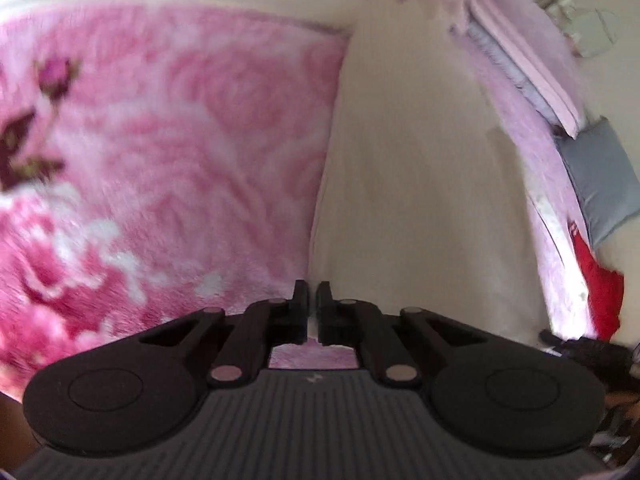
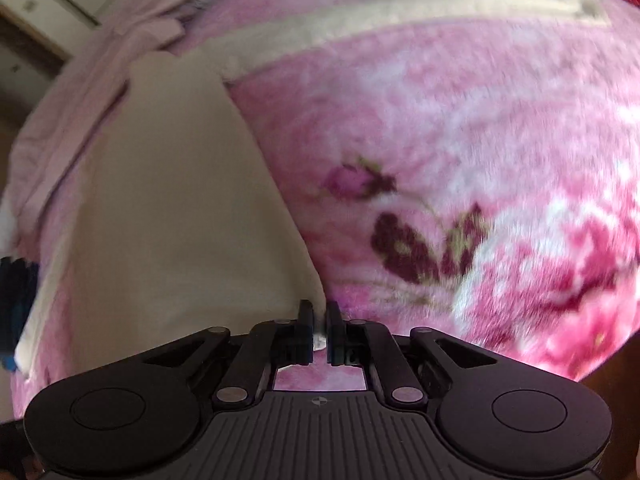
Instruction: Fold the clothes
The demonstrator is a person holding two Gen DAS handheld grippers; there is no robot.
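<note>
- Here, your left claw (image 1: 313, 298) points down at the near edge of the cream garment (image 1: 408, 184); its jaws stand almost together, a sliver of pale cloth showing between them, so it looks pinched on that edge.
- Your right claw (image 2: 319, 316) is likewise nearly closed, a bit of pale cloth caught in the narrow slit, at the near corner of the cream garment (image 2: 176, 208).
- The garment lies flat on the pink floral blanket (image 1: 160, 160), which covers the bed; in the left wrist view it runs away from the claw as a long pale panel, blanket to its left.
- In the right wrist view the blanket (image 2: 460, 168) is to the garment's right, a dark rosebud print near the claw.
- A pale lilac cloth (image 1: 516, 24) lies beyond the garment's far end.
- A red item (image 1: 602, 292) and a grey cushion (image 1: 600, 176) sit at the right edge of the left wrist view.
- Both views are motion-blurred; fine detail cannot be told.
</note>
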